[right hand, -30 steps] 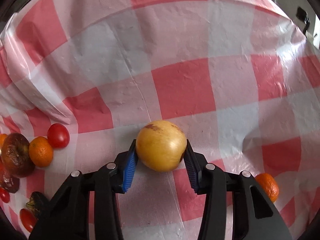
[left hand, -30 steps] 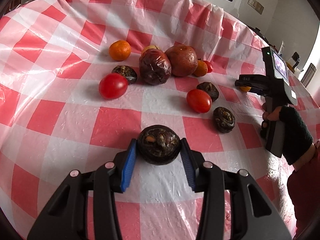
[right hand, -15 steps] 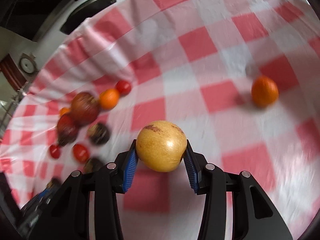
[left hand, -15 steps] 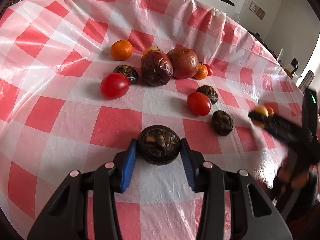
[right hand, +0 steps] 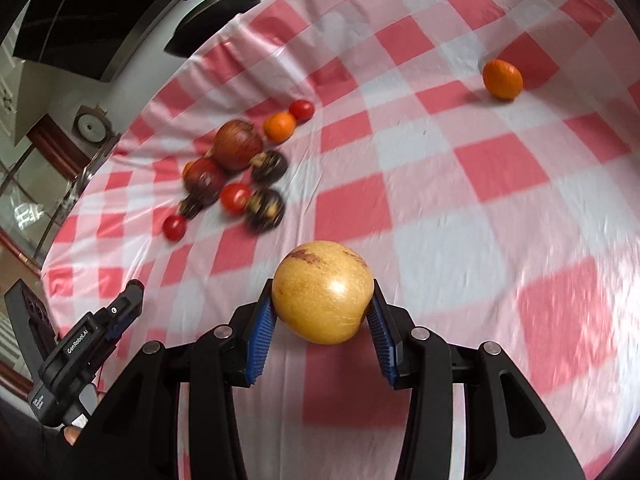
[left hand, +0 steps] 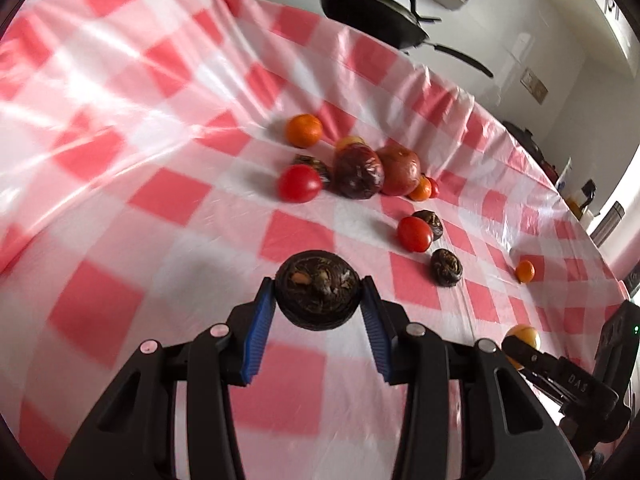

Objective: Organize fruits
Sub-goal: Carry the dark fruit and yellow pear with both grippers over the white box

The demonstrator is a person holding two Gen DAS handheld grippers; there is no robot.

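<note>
1. Left gripper (left hand: 319,300): blue pads clamped on a dark wrinkled fruit (left hand: 318,294), round and flattish, carried clear of the checked tablecloth (left hand: 120,184)
2. Right gripper (right hand: 322,308): pads closed on a yellow apple-like fruit (right hand: 322,291) with a brown patch near its top, also held above the cloth
3. Main fruit cluster (left hand: 360,170) lies ahead of the left gripper and slightly to its right; from the right gripper it sits ahead and well to the left (right hand: 236,164). It holds two large reddish-brown fruits, red tomatoes, small oranges and more dark wrinkled fruits
4. One orange (right hand: 502,79) sits alone, well apart from the cluster, ahead and right of the right gripper
5. Key relation: two loose dark fruits (left hand: 446,267) lie just ahead-right of the left gripper, so the left hand looks nearer to its own kind. Both carried fruits are roundish, so no long axis to align
6. Judgement: both hands are mid-carry; the likely placement is each fruit beside matching ones. Risk: round fruit may roll on the slick cloth
</note>
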